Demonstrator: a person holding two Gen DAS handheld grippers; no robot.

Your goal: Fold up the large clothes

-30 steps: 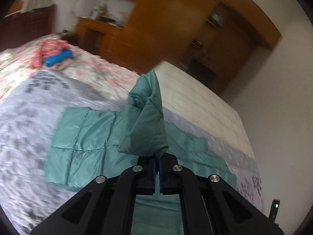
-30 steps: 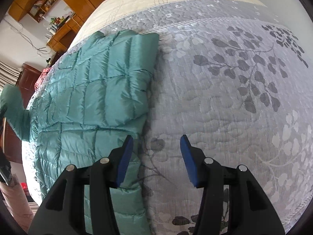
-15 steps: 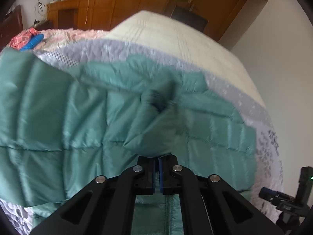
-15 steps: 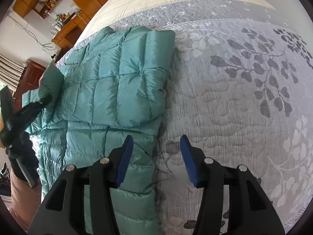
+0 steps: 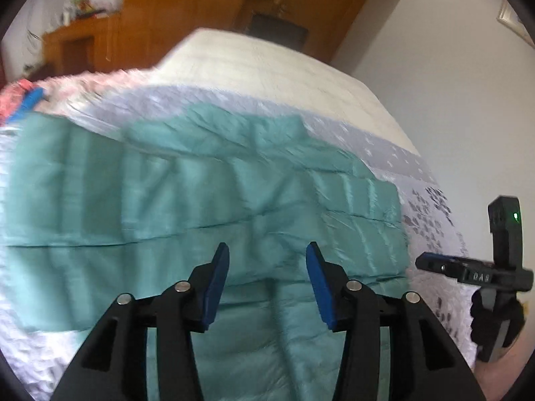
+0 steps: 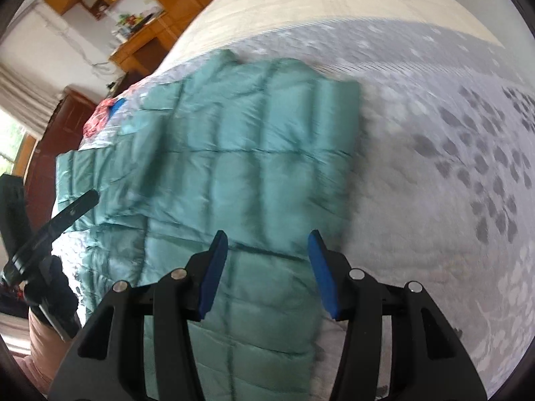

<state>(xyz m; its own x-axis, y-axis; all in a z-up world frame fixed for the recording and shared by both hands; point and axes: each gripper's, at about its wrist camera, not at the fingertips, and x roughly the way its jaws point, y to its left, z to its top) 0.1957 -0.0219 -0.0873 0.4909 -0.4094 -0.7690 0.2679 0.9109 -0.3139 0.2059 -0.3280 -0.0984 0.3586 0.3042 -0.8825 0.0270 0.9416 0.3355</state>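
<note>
Teal quilted puffer jacket [image 5: 207, 207] spread flat on grey leaf-print bedspread [image 6: 434, 173], beneath and ahead of both fingertips, left gripper [image 5: 267, 280] fingers apart, empty, right gripper [image 6: 267, 267] likewise apart over jacket's edge

Bare grey quilt [image 6: 451, 200] lies right of the jacket [image 6: 254, 153]; left tool [image 6: 50, 230] crowds its other side.

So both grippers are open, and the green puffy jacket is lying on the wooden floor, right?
Not the floor. The right wrist view shows the green puffy jacket lying on the grey leaf-patterned bedspread. Both the left gripper and the right gripper are indeed open.
</note>
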